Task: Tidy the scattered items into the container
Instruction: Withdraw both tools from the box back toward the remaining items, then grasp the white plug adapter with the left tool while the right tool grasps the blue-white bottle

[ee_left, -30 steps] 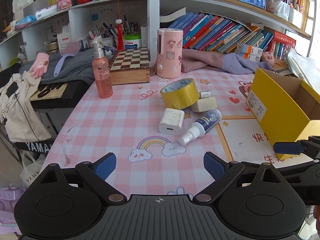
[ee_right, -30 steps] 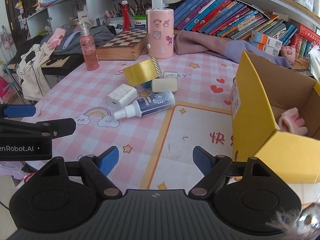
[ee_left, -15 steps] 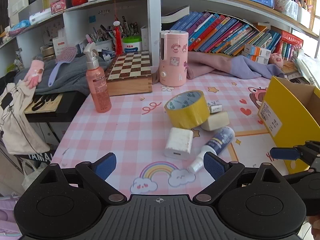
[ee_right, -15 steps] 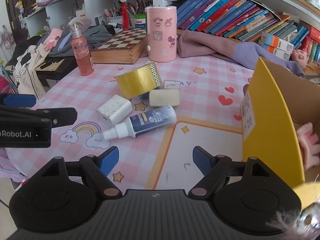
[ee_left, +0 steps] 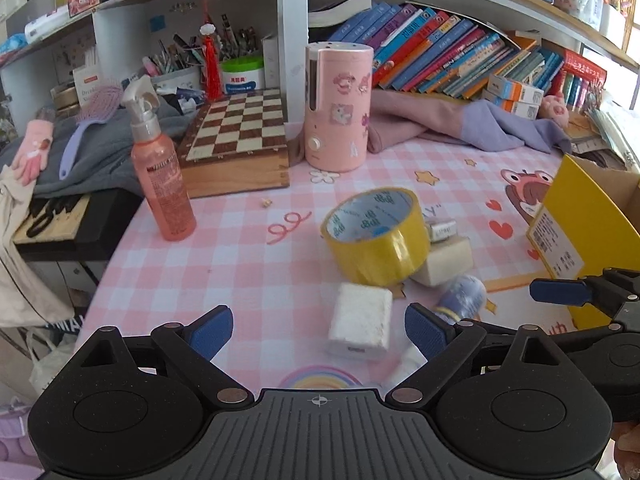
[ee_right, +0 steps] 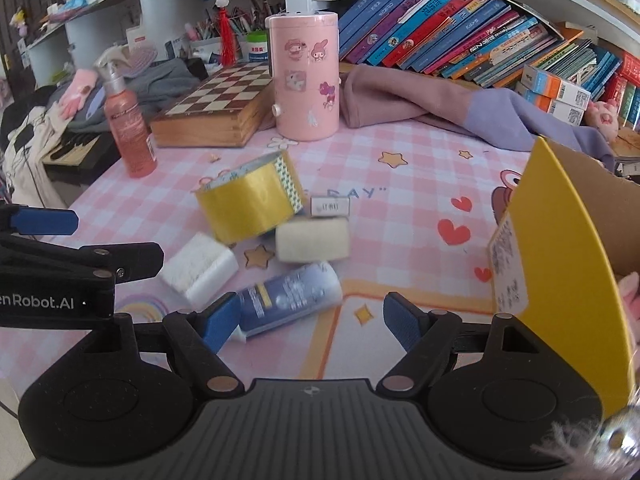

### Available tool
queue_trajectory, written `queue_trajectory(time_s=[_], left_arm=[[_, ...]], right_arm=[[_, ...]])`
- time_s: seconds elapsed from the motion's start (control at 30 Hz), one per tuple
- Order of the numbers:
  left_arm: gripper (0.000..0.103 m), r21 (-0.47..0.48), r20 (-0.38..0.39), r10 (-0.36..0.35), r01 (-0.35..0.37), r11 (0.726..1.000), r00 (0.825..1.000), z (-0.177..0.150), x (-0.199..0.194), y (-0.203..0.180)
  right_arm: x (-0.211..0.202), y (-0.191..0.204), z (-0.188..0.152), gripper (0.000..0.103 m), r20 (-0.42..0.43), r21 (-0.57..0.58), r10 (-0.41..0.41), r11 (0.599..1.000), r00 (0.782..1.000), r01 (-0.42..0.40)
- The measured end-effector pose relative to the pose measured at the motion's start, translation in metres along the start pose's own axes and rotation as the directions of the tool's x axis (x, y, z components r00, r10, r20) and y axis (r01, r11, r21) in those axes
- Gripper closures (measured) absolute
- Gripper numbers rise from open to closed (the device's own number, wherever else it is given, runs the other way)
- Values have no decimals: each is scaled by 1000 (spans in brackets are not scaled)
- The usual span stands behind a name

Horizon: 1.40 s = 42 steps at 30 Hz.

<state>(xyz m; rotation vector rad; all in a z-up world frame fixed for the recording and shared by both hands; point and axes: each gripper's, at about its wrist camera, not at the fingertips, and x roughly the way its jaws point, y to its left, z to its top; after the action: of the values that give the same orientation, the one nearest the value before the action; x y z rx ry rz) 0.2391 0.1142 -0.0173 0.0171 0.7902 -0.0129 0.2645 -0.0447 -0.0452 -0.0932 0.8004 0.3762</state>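
On the pink checked tablecloth lie a yellow tape roll [ee_left: 376,236] [ee_right: 250,196], a white charger block [ee_left: 360,322] [ee_right: 200,266], a cream sponge block [ee_left: 442,260] [ee_right: 312,238], a small white labelled box [ee_right: 330,206] and a blue spray bottle [ee_left: 460,296] [ee_right: 286,296]. The yellow cardboard box [ee_left: 580,232] [ee_right: 560,248] stands at the right with a pink plush item [ee_right: 632,292] inside. My left gripper [ee_left: 318,326] is open, close in front of the charger block. My right gripper [ee_right: 308,320] is open, just before the spray bottle.
A pink spray bottle [ee_left: 162,172], a wooden chessboard box [ee_left: 236,144] and a pink cylinder [ee_left: 338,108] stand at the back. Purple cloth [ee_left: 460,124] lies before the bookshelf. The table's left edge drops off beside a black keyboard [ee_left: 60,220].
Both grippers have moved forward toward the cluster of items; the charger and spray bottle are now much closer to the fingertips. Both stay open.
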Motion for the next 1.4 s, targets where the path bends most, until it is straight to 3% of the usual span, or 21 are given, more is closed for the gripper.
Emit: queue_trajectory(time_s=[0.23,0.4,0.77,0.93,1.13,1.27,1.37,1.4], left_arm=[[9,-34,1,15,-15,999,1000,8,5,14],[9,-19,-22,2,-2,1000,1000,7,11,13],[9,23,-70,-53,55,998,996,2,38,-2],[13,52,-89,-60,65,996,994,-1,50,-11],[27,85,-117,-55,65,994,992,-5,63,-20],[45,119,-129,-69,85,989,989,-8,69,-28],[61,132,-94,-86,98,986,992,-10,69,-31],[61,136,-88,-84,95,986,993,-10,69,-33]], right_arm=[[22,5,13,25,-16,51,2,999,1000,-1],[42,4,13,30,-82,71,-6,997,997,12],[32,-14,-5,33,-116,-9,-69,998,991,69],[25,-24,-15,33,-131,5,-82,997,988,83],[21,-27,-20,33,-137,5,-85,996,987,87],[10,-30,-19,32,-124,13,-87,996,988,90],[-4,-33,-17,31,-95,7,-80,997,992,81],[-9,-33,-16,31,-91,4,-69,998,993,70]])
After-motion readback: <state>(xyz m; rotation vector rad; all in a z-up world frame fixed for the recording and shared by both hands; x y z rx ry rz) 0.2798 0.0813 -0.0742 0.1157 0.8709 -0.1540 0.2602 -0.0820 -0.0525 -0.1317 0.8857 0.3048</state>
